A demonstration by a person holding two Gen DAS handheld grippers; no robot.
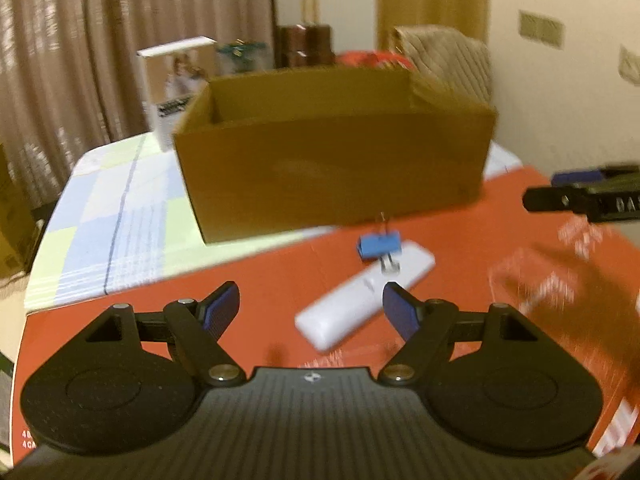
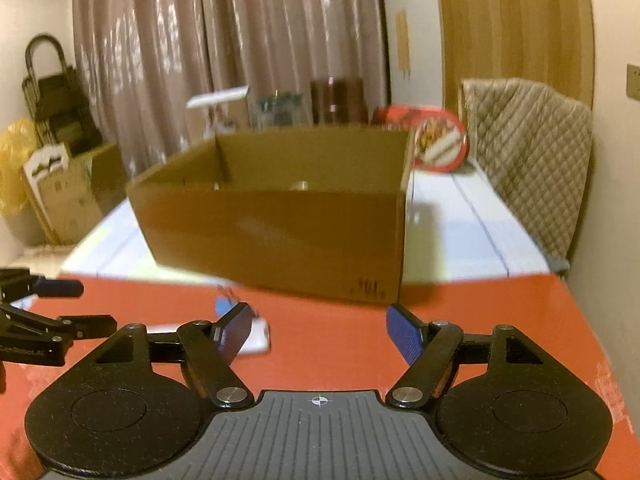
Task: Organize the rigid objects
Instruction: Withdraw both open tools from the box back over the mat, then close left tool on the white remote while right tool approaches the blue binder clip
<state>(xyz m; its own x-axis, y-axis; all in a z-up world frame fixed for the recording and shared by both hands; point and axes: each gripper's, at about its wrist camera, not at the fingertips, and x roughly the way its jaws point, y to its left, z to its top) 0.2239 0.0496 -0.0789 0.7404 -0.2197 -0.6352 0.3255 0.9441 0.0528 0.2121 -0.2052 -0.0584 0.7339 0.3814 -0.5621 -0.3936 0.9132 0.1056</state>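
A white remote control (image 1: 362,300) lies on the red mat (image 1: 280,268), with a blue binder clip (image 1: 379,245) resting at its far end. My left gripper (image 1: 310,306) is open and empty, just short of the remote's near end. An open brown cardboard box (image 1: 332,168) stands behind them. In the right wrist view the box (image 2: 280,224) is ahead, and the remote (image 2: 258,336) and clip (image 2: 222,305) show partly behind my left finger. My right gripper (image 2: 320,330) is open and empty above the mat (image 2: 480,312). Something small shows inside the box; I cannot tell what.
The other gripper shows at the right edge of the left view (image 1: 588,196) and the left edge of the right view (image 2: 40,320). A checked tablecloth (image 1: 104,216), white carton (image 1: 176,80), red tin (image 2: 440,144), jars (image 2: 338,100) and quilted chair (image 2: 528,152) surround the box.
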